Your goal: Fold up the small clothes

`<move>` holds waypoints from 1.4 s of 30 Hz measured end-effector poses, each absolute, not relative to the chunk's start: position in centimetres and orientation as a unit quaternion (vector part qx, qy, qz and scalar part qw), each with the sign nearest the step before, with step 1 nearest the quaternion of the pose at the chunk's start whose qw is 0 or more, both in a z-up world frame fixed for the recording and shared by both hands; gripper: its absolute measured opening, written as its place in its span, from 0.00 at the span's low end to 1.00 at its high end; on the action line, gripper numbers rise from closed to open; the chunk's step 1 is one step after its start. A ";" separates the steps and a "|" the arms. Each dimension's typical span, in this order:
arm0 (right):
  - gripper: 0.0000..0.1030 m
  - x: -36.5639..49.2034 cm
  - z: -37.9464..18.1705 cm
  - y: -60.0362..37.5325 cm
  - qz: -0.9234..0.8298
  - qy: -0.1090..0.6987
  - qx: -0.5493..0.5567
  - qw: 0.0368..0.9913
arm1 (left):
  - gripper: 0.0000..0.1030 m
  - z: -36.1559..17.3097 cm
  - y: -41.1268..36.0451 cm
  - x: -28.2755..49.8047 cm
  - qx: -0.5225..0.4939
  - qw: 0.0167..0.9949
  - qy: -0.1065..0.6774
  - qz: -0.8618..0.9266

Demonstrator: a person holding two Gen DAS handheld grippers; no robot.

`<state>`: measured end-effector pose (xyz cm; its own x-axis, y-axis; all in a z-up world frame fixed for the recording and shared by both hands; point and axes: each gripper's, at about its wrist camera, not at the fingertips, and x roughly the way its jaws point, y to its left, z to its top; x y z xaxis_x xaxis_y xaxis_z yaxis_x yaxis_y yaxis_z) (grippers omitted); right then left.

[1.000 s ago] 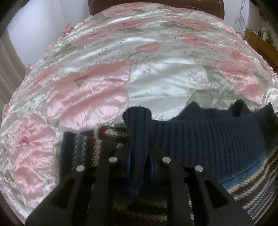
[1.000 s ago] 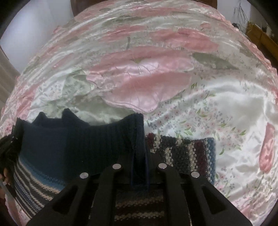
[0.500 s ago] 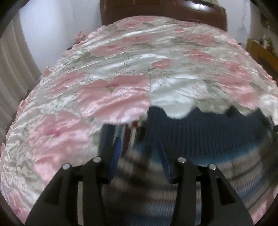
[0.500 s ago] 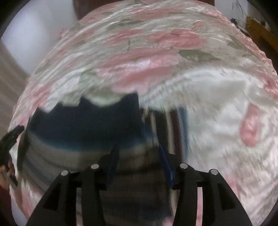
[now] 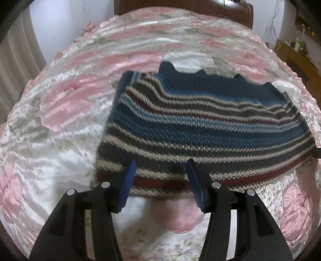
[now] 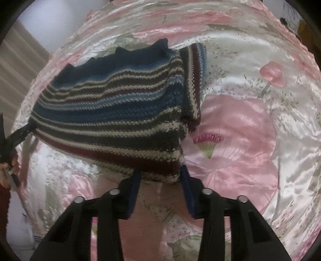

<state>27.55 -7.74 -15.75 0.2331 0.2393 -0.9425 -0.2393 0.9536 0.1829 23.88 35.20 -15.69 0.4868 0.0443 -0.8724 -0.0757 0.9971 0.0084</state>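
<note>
A small knit sweater (image 5: 200, 124) with blue, grey, cream and maroon stripes lies folded flat on the bed, its navy ribbed hem at the far edge. In the right wrist view the same sweater (image 6: 120, 112) has a striped sleeve tucked along its right side. My left gripper (image 5: 160, 162) stands open just above the sweater's near left edge, holding nothing. My right gripper (image 6: 160, 169) is open too, over the near right corner, with nothing between its blue pads. Each gripper shows at the other view's edge: the left gripper's tip (image 6: 18, 134) and the right gripper's tip (image 5: 317, 152).
A shiny satin bedspread (image 5: 60, 100) with pink flowers covers the bed around the sweater, with wide bare fabric to the right (image 6: 250, 124). A dark wooden headboard (image 5: 180, 8) stands at the far end, a curtain (image 5: 16, 60) to the left, and a wooden cabinet (image 5: 297, 58) to the right.
Both grippers were shut on the navy hem a second ago. They have opened, let it go and pulled back toward me. The sweater now lies folded, stripes up.
</note>
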 end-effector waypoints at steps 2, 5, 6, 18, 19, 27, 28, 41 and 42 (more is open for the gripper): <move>0.17 27.6 -15.7 -7.6 0.153 0.601 -0.011 0.785 | 0.51 -15.9 34.7 24.1 -0.005 0.860 0.509 0.034; 0.13 27.5 -15.1 -8.3 0.165 0.598 0.007 0.784 | 0.51 -16.2 34.2 24.6 0.015 0.857 0.514 0.033; 0.13 27.4 -14.8 -8.7 0.170 0.597 0.015 0.784 | 0.51 -16.3 34.2 24.7 0.014 0.856 0.517 0.031; 0.14 26.5 -19.1 -10.1 0.153 0.632 0.034 0.759 | 0.57 -18.4 34.7 25.4 0.021 0.846 0.532 0.024; 0.16 26.6 -18.9 -9.9 0.154 0.634 0.027 0.757 | 0.57 -18.3 34.7 25.4 0.021 0.845 0.533 0.025; 0.34 29.4 -13.1 -9.4 0.154 0.592 0.027 0.791 | 0.62 -14.5 33.0 25.3 -0.003 0.858 0.514 0.004; 0.36 30.6 -12.5 -9.2 0.151 0.585 0.031 0.796 | 0.62 -14.2 32.6 25.8 -0.003 0.859 0.512 0.002; 0.44 40.4 -15.7 -5.9 0.118 0.594 0.022 0.795 | 0.63 -17.2 31.2 31.7 -0.023 0.847 0.530 0.027; 0.44 40.8 -16.2 -5.7 0.116 0.597 0.021 0.793 | 0.64 -17.4 31.1 31.9 -0.020 0.848 0.529 0.028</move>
<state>40.83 -5.66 -16.16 0.2595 0.2102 -0.9426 -0.1594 0.9720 0.1728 31.85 31.10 -17.43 0.4397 0.0262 -0.8977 -0.0686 0.9976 -0.0045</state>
